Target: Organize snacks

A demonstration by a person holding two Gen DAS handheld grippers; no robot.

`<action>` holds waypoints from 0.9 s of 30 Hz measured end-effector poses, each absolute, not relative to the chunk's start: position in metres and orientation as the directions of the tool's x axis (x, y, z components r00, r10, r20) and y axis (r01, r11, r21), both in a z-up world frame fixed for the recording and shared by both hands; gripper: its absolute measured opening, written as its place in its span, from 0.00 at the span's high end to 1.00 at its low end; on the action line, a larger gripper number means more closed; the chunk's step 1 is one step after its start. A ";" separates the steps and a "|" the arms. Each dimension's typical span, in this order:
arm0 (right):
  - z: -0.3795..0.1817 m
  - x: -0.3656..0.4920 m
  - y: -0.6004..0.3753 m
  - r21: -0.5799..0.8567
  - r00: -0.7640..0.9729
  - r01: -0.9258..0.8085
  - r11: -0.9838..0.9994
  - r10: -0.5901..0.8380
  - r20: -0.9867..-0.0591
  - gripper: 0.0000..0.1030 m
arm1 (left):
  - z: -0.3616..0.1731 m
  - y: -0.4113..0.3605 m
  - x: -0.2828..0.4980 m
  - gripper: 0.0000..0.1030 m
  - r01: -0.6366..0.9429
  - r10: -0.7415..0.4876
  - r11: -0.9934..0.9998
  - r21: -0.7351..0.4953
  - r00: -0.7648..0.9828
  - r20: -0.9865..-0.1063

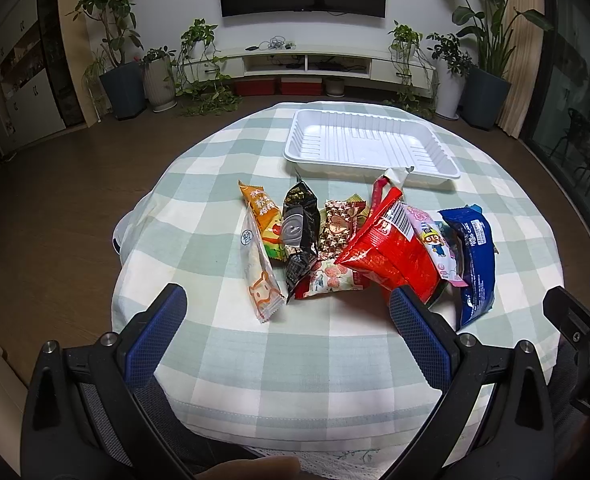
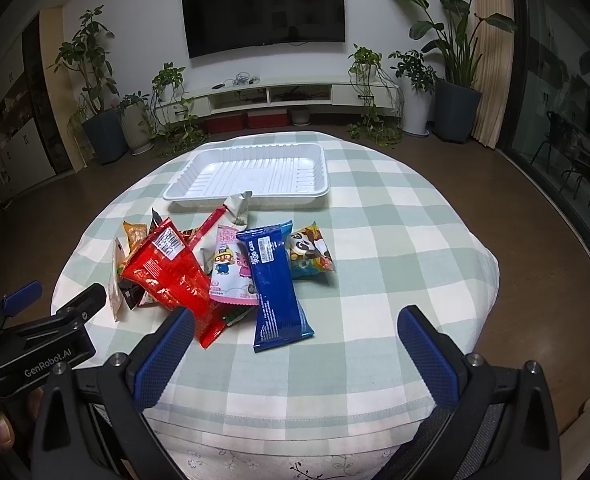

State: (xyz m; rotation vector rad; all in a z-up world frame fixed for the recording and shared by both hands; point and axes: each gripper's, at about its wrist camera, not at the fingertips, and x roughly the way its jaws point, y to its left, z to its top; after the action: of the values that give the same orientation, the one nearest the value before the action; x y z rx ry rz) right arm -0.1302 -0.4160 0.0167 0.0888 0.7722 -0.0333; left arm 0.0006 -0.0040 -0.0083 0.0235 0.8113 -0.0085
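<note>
Left gripper (image 1: 287, 320): my jaws stand wide apart, holding nothing; they hover over the near edge of the tabletop (image 1: 335, 360), just short of the pile.
Right gripper (image 2: 295, 344): jaws likewise spread and bare; the blue packet (image 2: 277, 284) lies just ahead between them.
Snacks: heaped mid-tabletop, overlapping; red bag (image 2: 167, 272) on top at the left, pink packet (image 2: 231, 276) beside the blue, panda packet (image 2: 311, 256) far right, clear wrapper (image 1: 257, 264) at the left edge.
White tray (image 2: 251, 178): empty, at the far side, just beyond the pile.
Step, I judge: first pick; take an outlying packet that lies free, such as the blue; pinch across its narrow width; lift straight so neighbours stay put.
Risk: crinkly film may slip; the red bag may drag others.
</note>
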 end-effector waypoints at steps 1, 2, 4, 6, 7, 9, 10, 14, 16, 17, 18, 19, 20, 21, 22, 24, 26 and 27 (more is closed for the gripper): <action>0.017 -0.130 -0.416 0.067 0.716 0.063 0.996 0.002 -0.698 0.00 | -0.008 -0.004 0.001 0.00 0.017 0.001 1.000 0.018 0.689 -0.725; 0.017 -0.130 -0.416 0.067 0.716 0.063 0.996 0.002 -0.699 0.00 | -0.009 -0.004 0.001 0.00 0.017 0.001 1.000 0.018 0.689 -0.725; 0.016 -0.131 -0.416 0.068 0.715 0.063 0.996 0.002 -0.699 0.00 | -0.008 -0.004 0.001 0.00 0.016 0.002 1.000 0.018 0.689 -0.725; 0.016 -0.131 -0.416 0.067 0.715 0.063 0.996 0.001 -0.699 0.00 | -0.008 -0.004 0.001 0.00 0.017 0.002 1.000 0.019 0.688 -0.725; 0.016 -0.131 -0.416 0.067 0.715 0.063 0.996 0.001 -0.699 0.00 | -0.008 -0.004 0.000 0.00 0.017 0.002 1.000 0.019 0.689 -0.725; 0.016 -0.131 -0.416 0.068 0.715 0.064 0.996 0.002 -0.700 0.00 | -0.008 -0.004 0.000 0.00 0.017 0.002 1.000 0.018 0.689 -0.725; 0.016 -0.131 -0.416 0.067 0.714 0.063 0.996 0.001 -0.700 0.00 | -0.009 -0.004 0.000 0.00 0.017 0.002 1.000 0.018 0.689 -0.725; 0.016 -0.130 -0.416 0.066 0.714 0.064 0.996 0.001 -0.700 0.00 | -0.008 -0.004 0.000 0.00 0.016 0.003 1.000 0.020 0.689 -0.725; 0.016 -0.130 -0.416 0.066 0.714 0.064 0.996 0.001 -0.701 0.00 | -0.009 -0.004 0.000 0.00 0.017 0.002 1.000 0.019 0.689 -0.725; 0.016 -0.130 -0.416 0.066 0.713 0.064 0.996 0.000 -0.701 0.00 | -0.008 -0.004 0.000 0.00 0.016 0.003 1.000 0.020 0.689 -0.725; 0.016 -0.130 -0.416 0.066 0.713 0.064 0.996 0.000 -0.701 0.00 | -0.008 -0.004 0.000 0.00 0.017 0.003 1.000 0.020 0.689 -0.725; 0.016 -0.130 -0.416 0.066 0.712 0.064 0.996 0.000 -0.702 0.00 | -0.008 -0.004 0.000 0.00 0.017 0.004 1.000 0.021 0.689 -0.725; 0.016 -0.130 -0.416 0.065 0.713 0.064 0.996 0.000 -0.702 0.00 | -0.009 -0.004 0.000 0.00 0.016 0.004 1.000 0.021 0.688 -0.725; 0.016 -0.130 -0.415 0.066 0.713 0.063 0.996 0.001 -0.701 0.00 | -0.008 -0.004 0.000 0.00 0.016 0.003 1.000 0.020 0.689 -0.725; 0.016 -0.130 -0.415 0.065 0.712 0.064 0.996 0.001 -0.702 0.00 | -0.008 -0.004 0.000 0.00 0.016 0.004 1.000 0.021 0.689 -0.725; 0.016 -0.130 -0.415 0.066 0.712 0.064 0.996 0.001 -0.702 0.00 | -0.010 -0.005 0.000 0.00 0.017 0.004 1.000 0.021 0.689 -0.724; 0.016 -0.130 -0.415 0.065 0.712 0.064 0.996 0.001 -0.702 0.00 | -0.010 -0.005 0.000 0.00 0.017 0.004 1.000 0.022 0.689 -0.725; 0.016 -0.130 -0.415 0.065 0.712 0.064 0.996 0.000 -0.703 0.00 | -0.010 -0.005 0.000 0.00 0.017 0.004 1.000 0.022 0.689 -0.725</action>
State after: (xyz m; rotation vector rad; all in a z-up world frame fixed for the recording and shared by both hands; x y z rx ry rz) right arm -0.1299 -0.4153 0.0156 0.0867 0.7785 -0.0354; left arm 0.0004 -0.0051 -0.0102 0.0272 0.8106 -0.0072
